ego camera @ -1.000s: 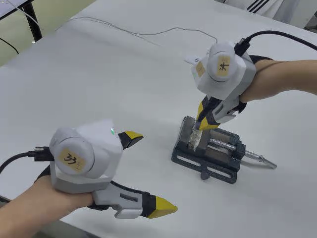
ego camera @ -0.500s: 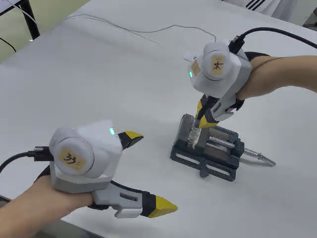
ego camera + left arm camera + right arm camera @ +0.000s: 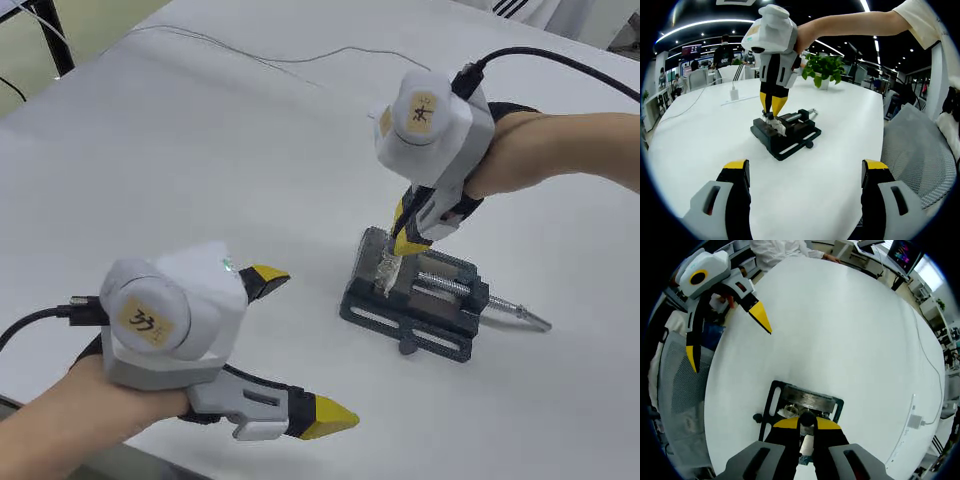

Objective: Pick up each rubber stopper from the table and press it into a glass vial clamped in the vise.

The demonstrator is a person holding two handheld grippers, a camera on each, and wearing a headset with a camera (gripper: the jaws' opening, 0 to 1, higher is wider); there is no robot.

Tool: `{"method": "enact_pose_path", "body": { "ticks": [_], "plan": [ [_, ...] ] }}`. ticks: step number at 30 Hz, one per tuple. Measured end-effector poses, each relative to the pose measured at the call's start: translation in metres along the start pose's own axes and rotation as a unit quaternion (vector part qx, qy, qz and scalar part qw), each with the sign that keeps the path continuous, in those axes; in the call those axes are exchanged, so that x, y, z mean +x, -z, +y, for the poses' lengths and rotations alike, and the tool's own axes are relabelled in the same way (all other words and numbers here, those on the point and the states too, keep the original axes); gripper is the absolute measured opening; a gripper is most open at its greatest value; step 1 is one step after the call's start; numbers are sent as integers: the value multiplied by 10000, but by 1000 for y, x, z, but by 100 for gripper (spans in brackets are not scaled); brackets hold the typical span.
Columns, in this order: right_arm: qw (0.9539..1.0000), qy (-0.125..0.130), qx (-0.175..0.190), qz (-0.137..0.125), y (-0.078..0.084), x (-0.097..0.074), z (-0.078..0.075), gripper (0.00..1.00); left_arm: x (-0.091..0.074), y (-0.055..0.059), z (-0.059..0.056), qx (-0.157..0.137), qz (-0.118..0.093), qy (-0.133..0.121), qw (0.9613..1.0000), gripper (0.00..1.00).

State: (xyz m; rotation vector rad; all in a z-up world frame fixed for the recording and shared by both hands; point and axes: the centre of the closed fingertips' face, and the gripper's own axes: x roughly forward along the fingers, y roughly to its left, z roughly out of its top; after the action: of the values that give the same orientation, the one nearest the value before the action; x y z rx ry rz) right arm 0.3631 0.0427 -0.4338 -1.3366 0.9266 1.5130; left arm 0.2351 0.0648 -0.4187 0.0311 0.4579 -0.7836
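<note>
Jaws of the right gripper (image 3: 405,240) clamp a small dark rubber stopper (image 3: 807,419) just above the upright clear glass vial (image 3: 388,270) in the black metal vise (image 3: 430,330). The left gripper (image 3: 300,345), well clear, has its jaws apart.

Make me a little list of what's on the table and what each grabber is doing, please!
table: white, with a vise on it
vise: black, clamps a glass vial
right gripper: just above the vial, shut on a dark rubber stopper
left gripper: open, empty, apart from the vise
cable: thin, lying across the table's far side
</note>
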Motion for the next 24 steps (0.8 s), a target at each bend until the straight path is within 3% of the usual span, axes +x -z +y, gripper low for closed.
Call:
{"method": "enact_pose_path", "body": {
  "ticks": [10, 17, 24],
  "plan": [
    [9967, 317, 650, -357, 4, 0, -1, 4, 3, 0, -4, -24, -12, 32, 10000, 91],
    [9913, 546, 998, -658, 0, 0, -1, 4, 2, 0, -4, -24, -16, 35, 10000, 91],
    [9926, 544, 938, -546, -2, 1, -1, 5, 1, -1, -3, -24, -33, 36, 10000, 91]
  ]
}}
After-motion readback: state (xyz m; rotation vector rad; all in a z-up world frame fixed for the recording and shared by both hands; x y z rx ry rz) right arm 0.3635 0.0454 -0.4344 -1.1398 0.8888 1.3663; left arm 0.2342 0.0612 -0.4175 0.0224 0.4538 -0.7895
